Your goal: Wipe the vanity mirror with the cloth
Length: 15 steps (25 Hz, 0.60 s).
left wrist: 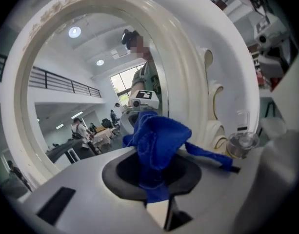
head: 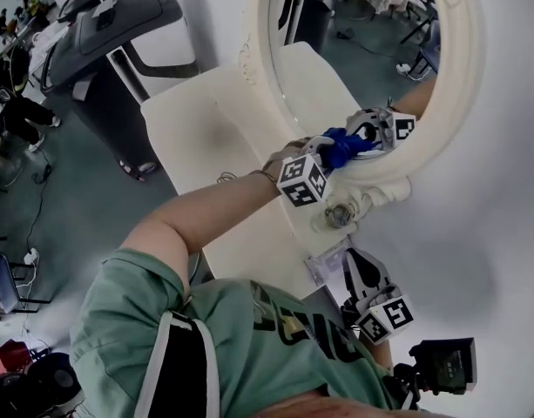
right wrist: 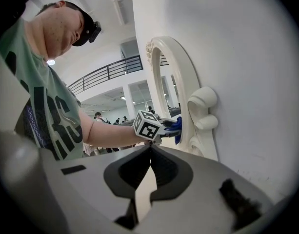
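While the head view takes in both grippers at once, only each gripper's own view settles its jaw state. From the head, the left gripper [head: 339, 155] is up at the bottom of the vanity mirror [head: 449, 103], with the blue cloth [head: 347, 144] bunched at its tip against the lower inner rim of the white frame. The right gripper [head: 357, 268] hangs lower, near the wall [head: 497, 233] and apart from the mirror. The white table [head: 206, 120] runs under the mirror.

Left gripper view: jaws clamped on the cloth [left wrist: 156, 140]. The wad sticks up out of the jaws just in front of the glass's lower edge, and one tail trails right over the gripper body. Whether the wad actually touches the glass cannot be told. The glass reflects this gripper's marker cube and a large hall with people. A clear glass piece [left wrist: 241, 143] sits at the right of the frame's base, a detail the right gripper view lacks.

Right gripper view: the right gripper [right wrist: 149, 152] has its jaws pressed together with nothing between them. It sees the mirror [right wrist: 181, 82] edge-on against the wall, and past its tips the left gripper's cube with the cloth [right wrist: 177, 128] at the lower frame.
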Each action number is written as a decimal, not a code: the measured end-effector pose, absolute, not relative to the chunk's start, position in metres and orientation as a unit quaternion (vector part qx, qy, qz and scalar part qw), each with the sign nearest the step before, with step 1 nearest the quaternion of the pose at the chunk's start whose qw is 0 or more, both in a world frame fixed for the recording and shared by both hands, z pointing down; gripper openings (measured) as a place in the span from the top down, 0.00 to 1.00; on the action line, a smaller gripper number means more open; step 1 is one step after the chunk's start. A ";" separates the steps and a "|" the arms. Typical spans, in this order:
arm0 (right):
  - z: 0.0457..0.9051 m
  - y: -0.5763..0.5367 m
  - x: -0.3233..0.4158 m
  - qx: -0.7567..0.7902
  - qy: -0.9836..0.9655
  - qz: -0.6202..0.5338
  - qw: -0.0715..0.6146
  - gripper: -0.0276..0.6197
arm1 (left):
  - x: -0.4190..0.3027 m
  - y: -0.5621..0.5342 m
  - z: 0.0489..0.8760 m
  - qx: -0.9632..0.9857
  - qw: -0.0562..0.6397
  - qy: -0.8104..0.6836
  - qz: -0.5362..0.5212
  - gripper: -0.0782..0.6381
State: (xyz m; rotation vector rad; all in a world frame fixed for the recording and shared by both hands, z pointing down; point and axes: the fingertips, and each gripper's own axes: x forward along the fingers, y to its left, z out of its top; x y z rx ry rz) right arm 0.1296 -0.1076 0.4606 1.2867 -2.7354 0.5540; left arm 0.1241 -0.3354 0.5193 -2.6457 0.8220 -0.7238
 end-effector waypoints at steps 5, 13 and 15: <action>0.453 -0.104 0.139 0.435 -0.885 0.162 0.029 0.94 | 0.077 -0.382 0.468 -0.929 0.045 0.310 -0.197 0.78; 0.451 -0.103 0.158 0.452 -0.881 0.137 0.017 0.94 | -0.040 -0.480 0.200 -0.863 0.170 0.473 -0.050 0.78; 0.447 -0.103 0.160 0.453 -0.881 0.133 0.005 0.94 | -0.045 -0.488 0.155 -0.846 0.202 0.491 -0.047 0.78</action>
